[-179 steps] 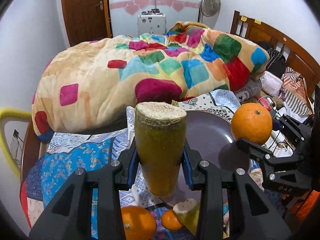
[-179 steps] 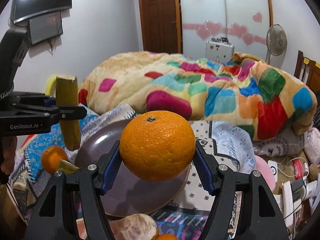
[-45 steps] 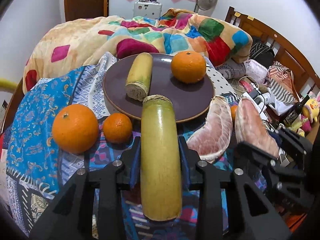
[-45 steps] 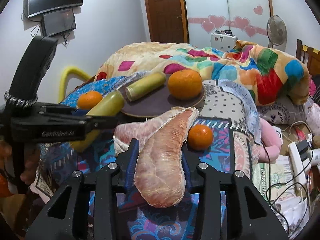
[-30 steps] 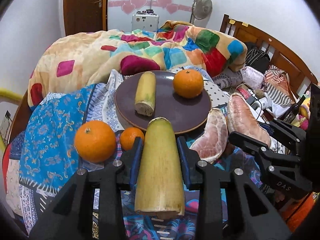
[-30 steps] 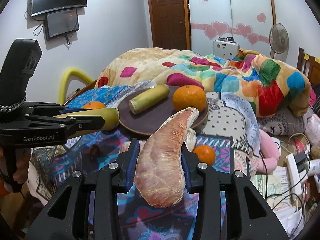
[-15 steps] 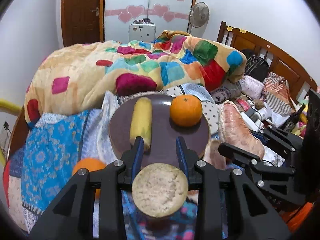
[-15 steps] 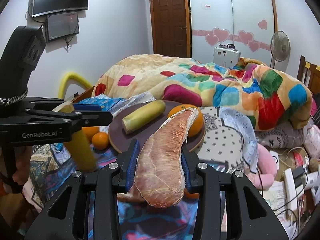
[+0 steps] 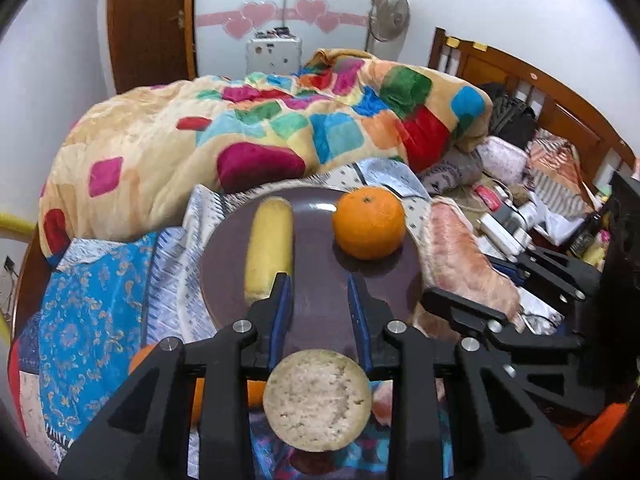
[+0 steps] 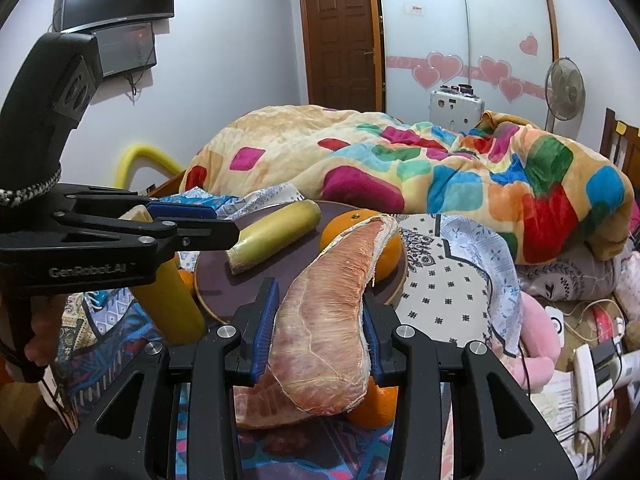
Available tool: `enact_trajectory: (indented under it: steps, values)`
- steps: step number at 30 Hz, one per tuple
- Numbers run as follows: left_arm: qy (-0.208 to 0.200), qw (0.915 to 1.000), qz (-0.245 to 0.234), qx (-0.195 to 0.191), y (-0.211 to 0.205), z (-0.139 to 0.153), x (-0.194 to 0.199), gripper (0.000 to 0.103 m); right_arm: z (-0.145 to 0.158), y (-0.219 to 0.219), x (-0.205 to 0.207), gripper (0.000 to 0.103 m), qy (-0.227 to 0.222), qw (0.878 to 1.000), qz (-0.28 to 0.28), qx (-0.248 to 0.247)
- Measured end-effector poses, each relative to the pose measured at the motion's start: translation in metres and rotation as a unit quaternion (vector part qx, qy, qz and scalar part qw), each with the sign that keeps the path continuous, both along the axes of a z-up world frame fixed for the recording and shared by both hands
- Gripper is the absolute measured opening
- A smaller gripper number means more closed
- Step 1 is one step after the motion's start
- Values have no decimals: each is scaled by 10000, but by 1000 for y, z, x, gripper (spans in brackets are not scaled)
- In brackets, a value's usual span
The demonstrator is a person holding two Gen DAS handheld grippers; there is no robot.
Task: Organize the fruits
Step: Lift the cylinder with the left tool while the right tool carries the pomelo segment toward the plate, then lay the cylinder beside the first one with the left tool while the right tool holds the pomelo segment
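A dark brown plate (image 9: 316,300) (image 10: 224,280) lies on the patterned cloth and holds a yellow-green cane piece (image 9: 269,246) (image 10: 276,230) and an orange (image 9: 369,222) (image 10: 340,228). My left gripper (image 9: 317,284) is shut on a second cane piece (image 9: 317,390) (image 10: 170,312), held upright just in front of the plate. My right gripper (image 10: 318,292) is shut on a pink pomelo segment (image 10: 330,316) (image 9: 466,268), held above the plate's right rim.
Another pomelo segment (image 10: 260,404) and an orange (image 10: 374,404) lie below my right gripper. Small oranges (image 9: 140,360) (image 10: 186,280) sit left of the plate. A colourful quilt (image 9: 256,136) is heaped behind. Cables and clutter (image 10: 592,360) lie at the right.
Both grippers have lifted their fruit off the cloth and moved toward the plate. The left cane piece has tipped from lying forward to upright.
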State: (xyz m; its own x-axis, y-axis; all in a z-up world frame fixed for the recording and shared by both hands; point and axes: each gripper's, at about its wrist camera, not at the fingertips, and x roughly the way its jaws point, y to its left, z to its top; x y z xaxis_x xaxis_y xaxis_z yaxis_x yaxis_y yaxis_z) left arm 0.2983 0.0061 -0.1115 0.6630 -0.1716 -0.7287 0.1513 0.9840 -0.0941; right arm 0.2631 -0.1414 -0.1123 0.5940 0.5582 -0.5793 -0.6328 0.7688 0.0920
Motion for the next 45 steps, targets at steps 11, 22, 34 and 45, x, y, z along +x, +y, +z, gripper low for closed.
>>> enact_trajectory:
  steps: [11,22,34,45]
  values:
    - [451,9969,-424,492,5,-27,-48,31,0,3,-4,35,51,10000,21,1]
    - [885,9945,-373,408,18,-40,-60,53,2,6,-12,35,48,9999,109,-54]
    - [549,9984,-20,116,37,-32,-64,34,2,2,-17,35,35,9999,62,-87]
    - [-147,9997,-160,55,21,18,-60,33,23,-3,-16,35,-239,9997,-2,59]
